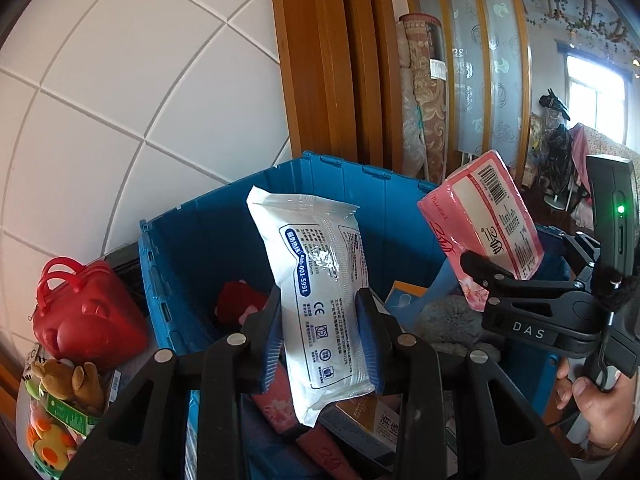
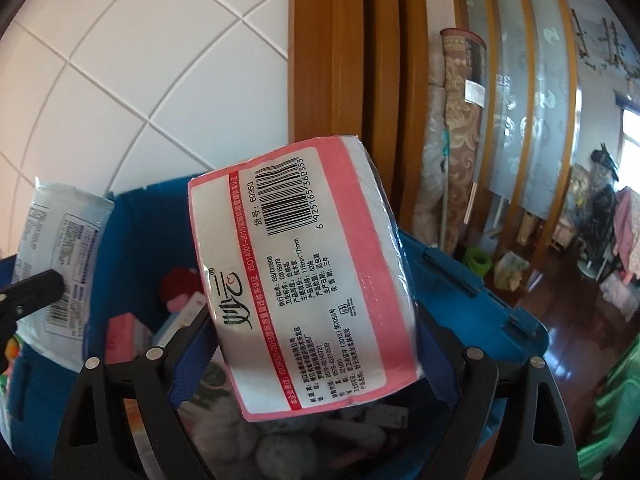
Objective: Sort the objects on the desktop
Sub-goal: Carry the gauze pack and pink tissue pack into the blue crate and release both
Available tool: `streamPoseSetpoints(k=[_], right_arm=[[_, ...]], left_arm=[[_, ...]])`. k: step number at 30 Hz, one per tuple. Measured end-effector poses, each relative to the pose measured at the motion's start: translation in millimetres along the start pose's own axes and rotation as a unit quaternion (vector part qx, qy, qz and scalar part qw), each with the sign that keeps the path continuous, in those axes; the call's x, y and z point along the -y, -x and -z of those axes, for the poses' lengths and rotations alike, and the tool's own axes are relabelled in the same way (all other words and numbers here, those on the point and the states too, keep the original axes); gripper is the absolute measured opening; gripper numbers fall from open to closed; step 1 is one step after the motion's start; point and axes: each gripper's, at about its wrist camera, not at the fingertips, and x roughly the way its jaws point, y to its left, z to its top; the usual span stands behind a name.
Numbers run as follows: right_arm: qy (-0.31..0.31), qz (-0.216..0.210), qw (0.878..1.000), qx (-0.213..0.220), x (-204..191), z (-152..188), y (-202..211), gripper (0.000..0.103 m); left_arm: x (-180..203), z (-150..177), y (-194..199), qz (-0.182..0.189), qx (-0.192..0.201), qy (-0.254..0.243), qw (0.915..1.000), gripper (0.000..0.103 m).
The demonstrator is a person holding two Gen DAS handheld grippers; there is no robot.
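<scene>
**Two packets held above the blue crate**

The left gripper point(image 1: 320, 336) has its blue-padded tongs clamped on a flat white plastic packet with blue print point(image 1: 320, 288), which stands nearly upright between them, its top leaning left. The right gripper point(image 2: 316, 354) has its tongs set wide and clamped on a soft pink-and-white tissue pack with a barcode label point(image 2: 304, 272), tilted with the barcode end up. In the left wrist view the right gripper point(image 1: 476, 276) shows at right, held by a hand point(image 1: 600, 404), with the pink pack point(image 1: 484, 216) well apart from the white packet.

Both packets hang over an open blue plastic crate point(image 1: 192, 240) against a white tiled wall point(image 1: 120, 80). Inside lie a grey fluffy thing point(image 1: 448, 320), a red item point(image 1: 240, 304) and boxes. Left of the crate stand a red bear-faced plastic case with handles point(image 1: 88, 316) and, nearer, a brown plush toy point(image 1: 72, 384).
</scene>
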Motion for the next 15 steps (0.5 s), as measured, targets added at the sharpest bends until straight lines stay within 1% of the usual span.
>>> streamPoseSetpoints(k=[2,3,4,5,6,7,9,15], right_arm=[[0.001,-0.001,1.0,0.001,5,-3,-2,0.092],[0.004,0.007,1.0,0.001,8,-5,-4,0.093],[0.01,0.018,1.0,-0.001,10,-6,-6,0.095],[0.013,0.023,1.0,0.003,10,-6,-5,0.099],[0.012,0.023,1.0,0.007,10,-6,-3,0.103],[0.011,0.022,1.0,0.01,10,-7,-2,0.103],[0.01,0.022,1.0,0.008,9,-7,1,0.103],[0.015,0.019,1.0,-0.008,0,-5,2,0.103]], left_arm=[[-1,-1,-4,-0.001,-0.006,0.002,1.0,0.035],[-2,-1,-5,-0.002,-0.008,0.004,1.0,0.036],[-2,-1,-7,-0.005,-0.011,0.005,0.9999,0.038],[-3,-1,-9,-0.006,-0.014,0.006,0.9999,0.041],[-4,0,-10,-0.008,-0.015,0.008,0.9998,0.053],[-4,0,-10,-0.01,-0.015,0.009,0.9998,0.069],[-7,1,-8,-0.013,-0.006,0.013,0.9998,0.08],[-30,10,11,-0.022,0.015,0.031,0.9992,0.083]])
